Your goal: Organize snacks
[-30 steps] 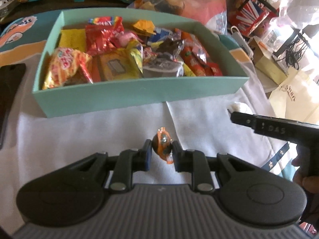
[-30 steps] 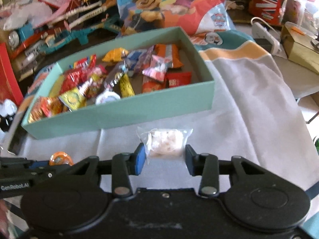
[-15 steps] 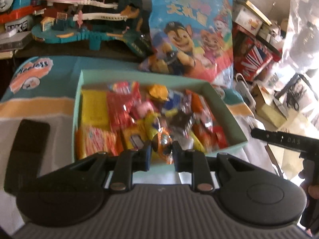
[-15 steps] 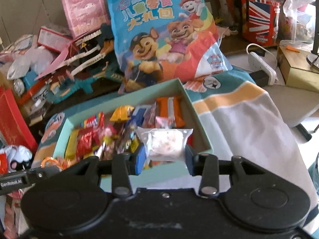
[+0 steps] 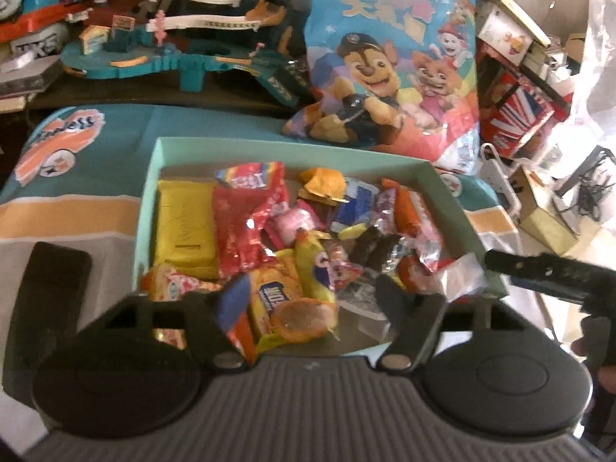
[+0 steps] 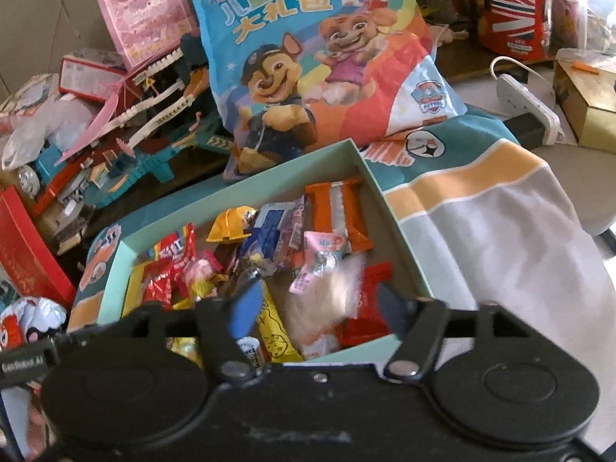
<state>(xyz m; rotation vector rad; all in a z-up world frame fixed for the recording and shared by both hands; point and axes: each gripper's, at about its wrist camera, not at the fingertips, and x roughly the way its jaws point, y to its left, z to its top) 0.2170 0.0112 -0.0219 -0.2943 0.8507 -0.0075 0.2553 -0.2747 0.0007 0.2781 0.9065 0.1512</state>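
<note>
A mint-green box (image 5: pixel 269 145) (image 6: pixel 400 227) holds several wrapped snacks. My left gripper (image 5: pixel 308 300) is open above the box's near edge; the orange wrapped candy (image 5: pixel 304 317) lies loose between its fingers on the other snacks. My right gripper (image 6: pixel 315 304) is open above the box's near right part; the clear packet with a white snack (image 6: pixel 327 308) shows blurred between its fingers, free of them. That packet also shows in the left wrist view (image 5: pixel 462 275) by the right gripper's arm (image 5: pixel 546 273).
A large cartoon snack bag (image 5: pixel 389 77) (image 6: pixel 327 57) leans behind the box. A toy track set (image 5: pixel 173 38) sits at the back left, a black flat object (image 5: pixel 50 288) left of the box, and a red flag tin (image 6: pixel 516 4) at the back right.
Both grippers rose from the white cloth to over the box, then opened. The orange candy and the clear white packet left the fingers and are in the box.
</note>
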